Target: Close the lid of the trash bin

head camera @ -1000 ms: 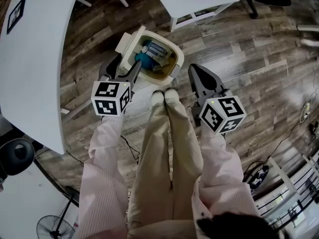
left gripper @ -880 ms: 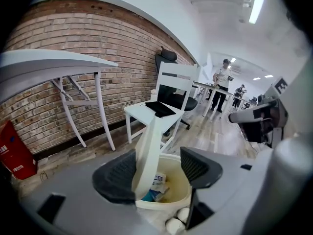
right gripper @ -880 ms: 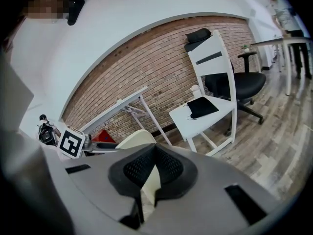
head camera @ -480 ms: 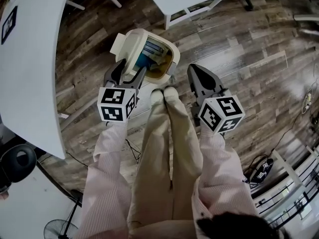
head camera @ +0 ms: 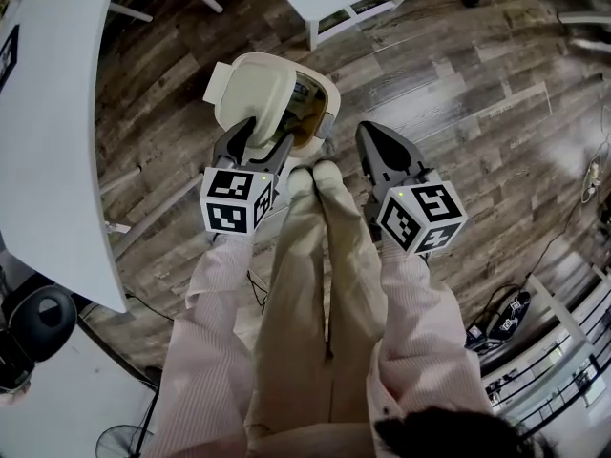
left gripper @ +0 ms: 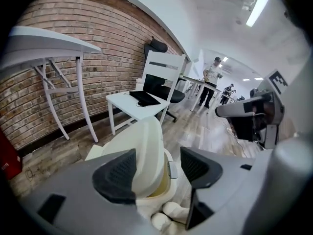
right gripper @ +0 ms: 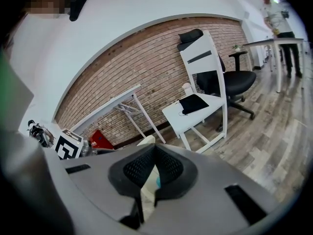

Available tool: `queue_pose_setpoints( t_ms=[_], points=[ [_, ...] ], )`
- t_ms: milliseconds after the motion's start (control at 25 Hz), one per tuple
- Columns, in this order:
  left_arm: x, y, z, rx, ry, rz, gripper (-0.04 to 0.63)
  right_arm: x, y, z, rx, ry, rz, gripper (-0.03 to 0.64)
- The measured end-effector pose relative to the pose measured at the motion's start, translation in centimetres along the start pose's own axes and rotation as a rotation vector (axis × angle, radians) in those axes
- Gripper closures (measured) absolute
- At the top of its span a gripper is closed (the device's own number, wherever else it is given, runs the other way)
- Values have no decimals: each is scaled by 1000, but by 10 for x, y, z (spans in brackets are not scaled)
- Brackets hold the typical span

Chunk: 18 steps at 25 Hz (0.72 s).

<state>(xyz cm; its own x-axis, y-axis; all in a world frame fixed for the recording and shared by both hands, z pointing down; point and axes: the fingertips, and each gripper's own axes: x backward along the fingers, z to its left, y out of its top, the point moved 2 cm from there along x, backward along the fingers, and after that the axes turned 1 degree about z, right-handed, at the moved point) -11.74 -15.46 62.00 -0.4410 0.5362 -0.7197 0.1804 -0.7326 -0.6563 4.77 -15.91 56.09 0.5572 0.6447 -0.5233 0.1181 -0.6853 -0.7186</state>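
- The cream trash bin (head camera: pixel 326 115) stood on the wood-plank floor (head camera: pixel 458 93), with the toes of the person's pale shoes (head camera: pixel 315 174) right against its near side.
- The bin's lid (head camera: pixel 250 89) hung tilted, partway down over the opening. A strip of the yellowish inside was left uncovered on the side of the bin toward the right gripper.
- The left gripper (head camera: pixel 265 137) reached in at the near edge of the bin with its jaws spread wide. In the left gripper view the lid (left gripper: pixel 146 146) rose in the gap between them. Whether either pad actually pressed on the lid could not be made out.
- The right gripper (head camera: pixel 378 143) hovered beside the bin, apart from it, on the side opposite the raised lid. In the right gripper view its jaws (right gripper: pixel 155 169) were pressed together with nothing held.
- A white chair (left gripper: pixel 146 99) with a dark object on its seat stood beyond the bin.
- A large white table (head camera: pixel 48 113) stretched along the bin's lid side, well apart from it.
- A brick wall (left gripper: pixel 98 48) ran behind the chair on the far side of the bin.
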Motion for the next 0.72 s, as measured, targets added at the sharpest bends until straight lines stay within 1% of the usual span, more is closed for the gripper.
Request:
queue_pose_setpoints(
  t_ms=[320, 480, 720],
  points=[
    [-18, -17, -14, -14, -68, 57, 322, 7, -12, -11, -23, -45, -4, 614],
    [-27, -23, -19, -12, -94, 74, 325, 7, -17, -15, -52, -68, -12, 614],
    [-41, -33, -25, 1, -119, 97, 327, 3, -31, -14, -65, -71, -2, 614]
  ],
)
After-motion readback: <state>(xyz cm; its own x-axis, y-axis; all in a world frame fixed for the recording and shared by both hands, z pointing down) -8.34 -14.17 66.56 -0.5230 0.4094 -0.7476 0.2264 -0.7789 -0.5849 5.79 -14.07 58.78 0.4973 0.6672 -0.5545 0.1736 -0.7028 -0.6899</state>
